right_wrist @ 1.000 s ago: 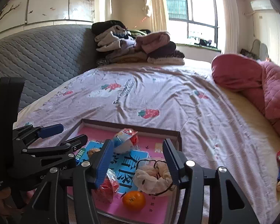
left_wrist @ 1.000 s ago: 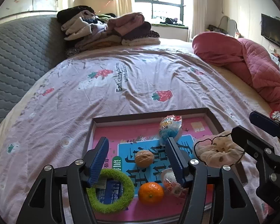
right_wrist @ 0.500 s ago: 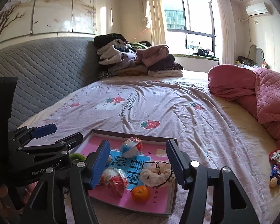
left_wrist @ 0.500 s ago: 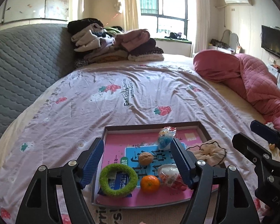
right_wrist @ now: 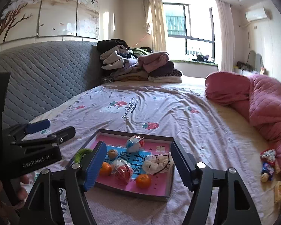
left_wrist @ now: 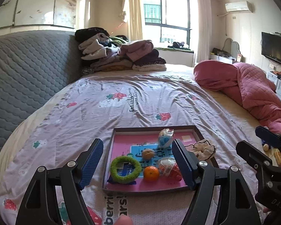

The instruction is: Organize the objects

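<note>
Left wrist view: the left gripper (left_wrist: 137,166) is hovering above the tray (left_wrist: 151,128), jaws just spreading wide, nothing between them — one green ring (left_wrist: 125,169), one walnut (left_wrist: 147,153).

Right wrist view: the right gripper (right_wrist: 137,166) is also widening, empty — two oranges (right_wrist: 143,181), one scrunchie (right_wrist: 158,163) inside.

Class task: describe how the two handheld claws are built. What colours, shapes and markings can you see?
Both the left claw and the right claw have black angular frames with triangular cut-outs, silver screw heads and ribbed blue pads. White "GenRobot.AI" lettering marks the left one's body in the right wrist view. No cables or sleeves show.
</note>
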